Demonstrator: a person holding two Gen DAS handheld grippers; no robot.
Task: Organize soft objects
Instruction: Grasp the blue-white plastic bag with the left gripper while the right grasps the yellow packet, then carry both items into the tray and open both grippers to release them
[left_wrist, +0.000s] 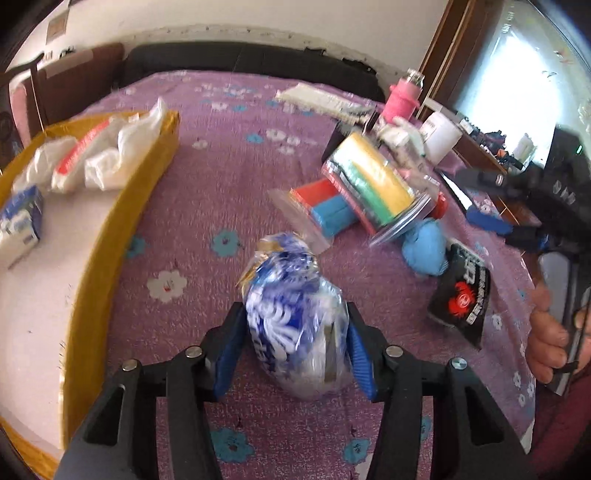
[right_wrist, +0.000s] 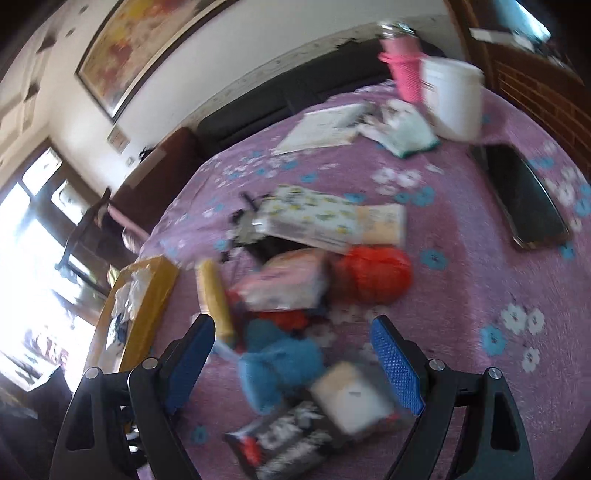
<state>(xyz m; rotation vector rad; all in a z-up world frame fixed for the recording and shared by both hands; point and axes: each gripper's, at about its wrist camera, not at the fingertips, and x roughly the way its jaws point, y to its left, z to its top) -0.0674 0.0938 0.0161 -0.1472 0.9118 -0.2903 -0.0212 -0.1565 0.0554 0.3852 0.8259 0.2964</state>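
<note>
Soft objects lay over a purple bed cover (left_wrist: 229, 155) printed with flowers. At the far left stood a yellow box (left_wrist: 122, 206) holding white plastic bags (left_wrist: 107, 155) and a blue and white carton (left_wrist: 22, 221); its print was too blurred to read. In the middle, the left tongs (left_wrist: 293, 350) had a clear bag with blue and white print (left_wrist: 291, 314) between the blue pads; the right pad touched it, but a small gap showed at the left one, so the tongs were not pinching it. Its lettering could not be read. Further right were a roll of yellow and green cloths (left_wrist: 373, 181), a blue fluffy thing (left_wrist: 424, 251) and a black packet (left_wrist: 461, 291) with a red crab mark and white characters, unreadable. The right tongs (right_wrist: 299, 369) stood spread wide and held nothing, above the blue fluffy thing and a pale packet (right_wrist: 351, 398).
</note>
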